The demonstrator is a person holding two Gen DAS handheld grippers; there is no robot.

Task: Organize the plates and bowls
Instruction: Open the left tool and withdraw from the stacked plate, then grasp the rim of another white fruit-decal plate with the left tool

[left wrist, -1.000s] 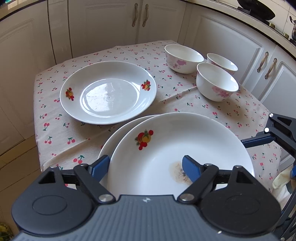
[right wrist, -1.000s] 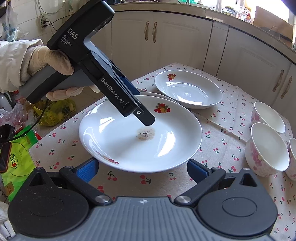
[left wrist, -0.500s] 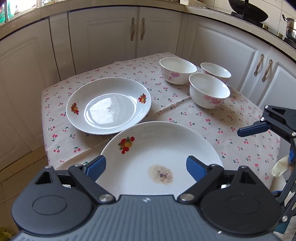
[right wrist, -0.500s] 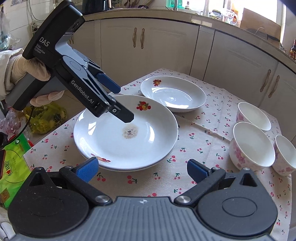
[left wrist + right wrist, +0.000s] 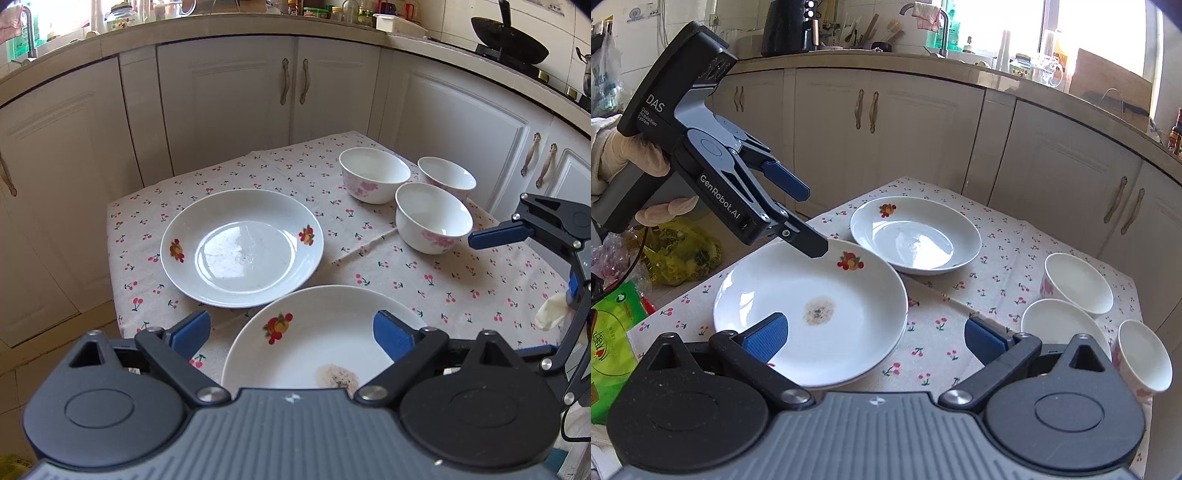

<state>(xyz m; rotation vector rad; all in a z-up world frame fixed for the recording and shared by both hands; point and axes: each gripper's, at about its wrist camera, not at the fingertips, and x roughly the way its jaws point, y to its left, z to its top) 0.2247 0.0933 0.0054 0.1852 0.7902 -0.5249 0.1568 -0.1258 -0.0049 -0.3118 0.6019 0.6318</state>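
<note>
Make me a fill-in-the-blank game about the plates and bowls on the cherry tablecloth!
1. The number of bowls standing on the tablecloth is ____.
2. The stained plate has a brownish spot in its ____.
3. The clean plate has ____ fruit pictures on its rim.
4. The left gripper and the right gripper are both ____.

Missing words: three; middle; two; open

- The left gripper (image 5: pixel 805 221) has a black and grey body printed "DAS" and "GenRobot.AI" in white, silver screws, and blue pads on black fingers (image 5: pixel 783 181).
- A cream glove (image 5: pixel 626 155) and white sleeve cover the hand.
- The right gripper (image 5: pixel 873 338) has a ribbed grey housing, round black pivots and blue pads.
</note>
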